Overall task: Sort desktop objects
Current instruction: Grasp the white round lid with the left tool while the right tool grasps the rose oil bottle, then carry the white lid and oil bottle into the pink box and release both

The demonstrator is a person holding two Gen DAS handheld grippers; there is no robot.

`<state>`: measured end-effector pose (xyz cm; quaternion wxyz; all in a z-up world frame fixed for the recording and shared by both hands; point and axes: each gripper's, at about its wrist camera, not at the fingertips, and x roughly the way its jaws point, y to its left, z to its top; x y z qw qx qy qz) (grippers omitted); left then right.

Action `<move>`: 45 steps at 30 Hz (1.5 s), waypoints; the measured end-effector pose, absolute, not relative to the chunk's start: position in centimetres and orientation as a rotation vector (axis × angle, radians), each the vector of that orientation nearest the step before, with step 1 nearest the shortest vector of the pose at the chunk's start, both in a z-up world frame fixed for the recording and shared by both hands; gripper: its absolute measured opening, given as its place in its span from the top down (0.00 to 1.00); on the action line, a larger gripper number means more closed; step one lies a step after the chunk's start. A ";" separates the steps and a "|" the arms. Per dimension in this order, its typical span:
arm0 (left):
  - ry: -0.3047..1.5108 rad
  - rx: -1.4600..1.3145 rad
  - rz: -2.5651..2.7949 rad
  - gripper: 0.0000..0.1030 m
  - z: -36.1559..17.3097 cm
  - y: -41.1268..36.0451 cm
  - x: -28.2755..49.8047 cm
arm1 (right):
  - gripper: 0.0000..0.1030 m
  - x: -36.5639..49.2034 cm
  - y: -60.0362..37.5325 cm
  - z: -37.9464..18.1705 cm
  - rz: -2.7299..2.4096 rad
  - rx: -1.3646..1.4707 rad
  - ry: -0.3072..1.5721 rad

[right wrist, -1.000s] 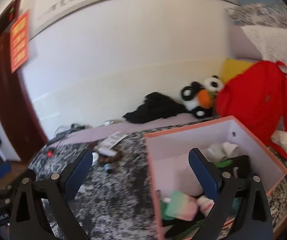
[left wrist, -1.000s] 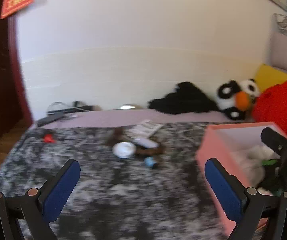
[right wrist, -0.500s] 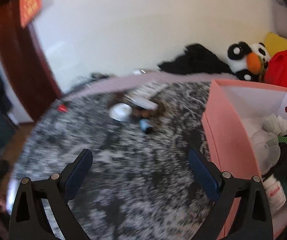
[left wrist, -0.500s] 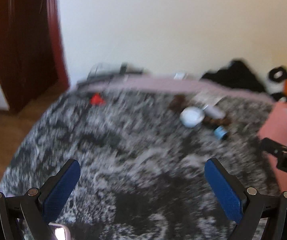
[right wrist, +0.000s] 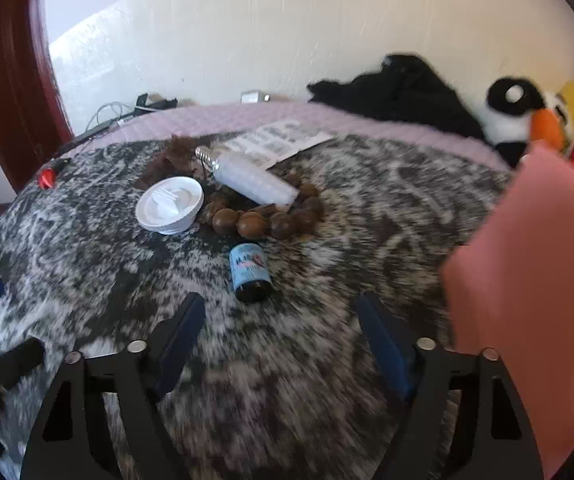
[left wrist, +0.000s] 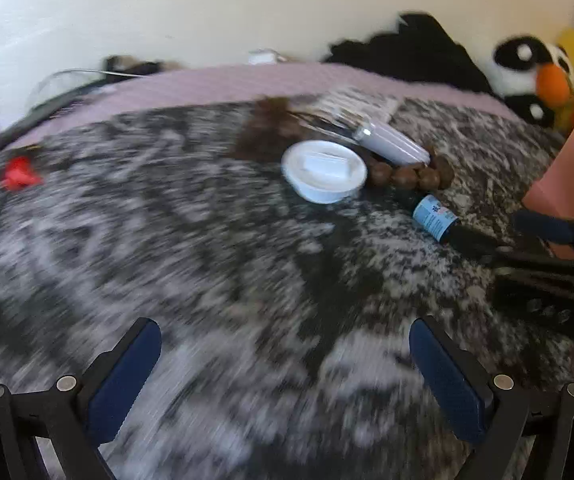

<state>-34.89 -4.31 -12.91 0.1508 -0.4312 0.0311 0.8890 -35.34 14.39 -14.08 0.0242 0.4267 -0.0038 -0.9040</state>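
Both claws, left (left wrist: 285,376) and right (right wrist: 281,344), now nearer blue-labelled bottle (right wrist: 250,272), wide, empty.

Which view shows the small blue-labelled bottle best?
The right wrist view: the bottle lies whole, near centre, just ahead of the open right hand-held gripper. In the left wrist view it sits off to the right, smaller and blurrier.

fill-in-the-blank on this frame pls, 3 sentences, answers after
1. The small bottle lying in front of the right gripper has a ____ label.
2. The white round lid sits left of a string of brown ____.
3. The box on the right is ____ in colour.

Answers: blue; beads; pink
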 end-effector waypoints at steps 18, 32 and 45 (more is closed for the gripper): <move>0.107 -1.276 2.548 0.04 -17.1 2.4 -48.8 | 0.75 -41.6 16.5 -16.7 -2.811 1.346 -0.097; -0.020 -1.432 2.565 0.37 -14.9 0.3 -34.4 | 0.75 -32.5 16.5 -15.5 -2.668 1.478 -0.147; -0.078 -1.268 2.695 0.37 -5.5 -1.8 -17.8 | 0.75 -17.4 14.3 -5.7 -2.578 1.232 -0.195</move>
